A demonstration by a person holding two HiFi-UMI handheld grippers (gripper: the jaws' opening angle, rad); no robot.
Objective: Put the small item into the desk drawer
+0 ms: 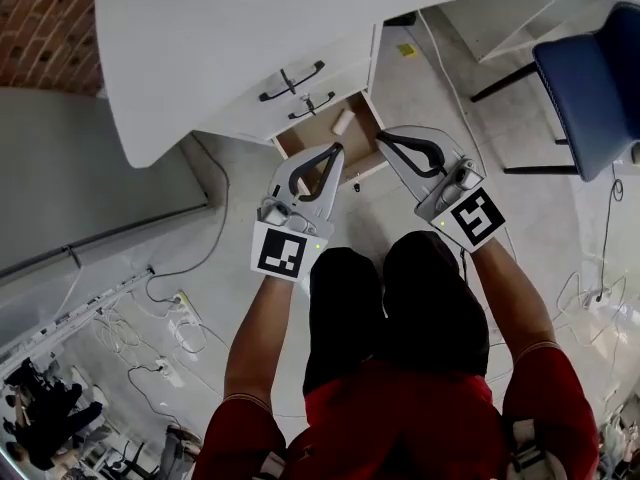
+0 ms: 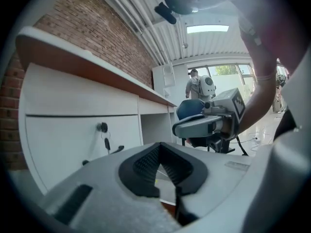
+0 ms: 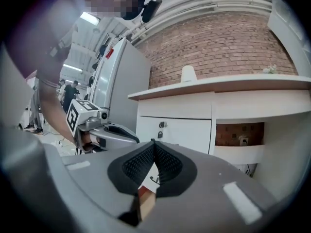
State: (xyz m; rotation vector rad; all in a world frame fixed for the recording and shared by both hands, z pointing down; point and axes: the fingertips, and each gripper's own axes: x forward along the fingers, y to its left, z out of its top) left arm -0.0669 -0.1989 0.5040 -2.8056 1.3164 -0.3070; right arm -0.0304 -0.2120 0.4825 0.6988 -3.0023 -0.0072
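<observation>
**Both grippers closed and empty; small item lies in the open drawer**

Nearest me in the head view, the person's black-trousered legs (image 1: 400,298) are at 6 o'clock, with both forearms reaching up the frame.

The left gripper (image 1: 337,149) has its jaws pressed together with nothing between them. Its own view confirms the ribbed pads meeting at the tip. The right gripper (image 1: 382,137) is likewise closed, pads meeting, nothing held. I see the two tips near each other over the drawer (image 1: 303,134), which is pulled out of the white desk (image 1: 200,38) with its wood-coloured floor exposed.

The small item (image 1: 342,121), a pale cylinder, lies inside that drawer toward its back. It sits at 12 o'clock from the left gripper's tip, just beyond it, and at about 10 o'clock from the right gripper's tip. Neither gripper touches it.

Farther out, two dark handles (image 1: 291,80) mark the closed drawer fronts. A blue chair (image 1: 590,78) stands at 2 o'clock, well apart.
</observation>
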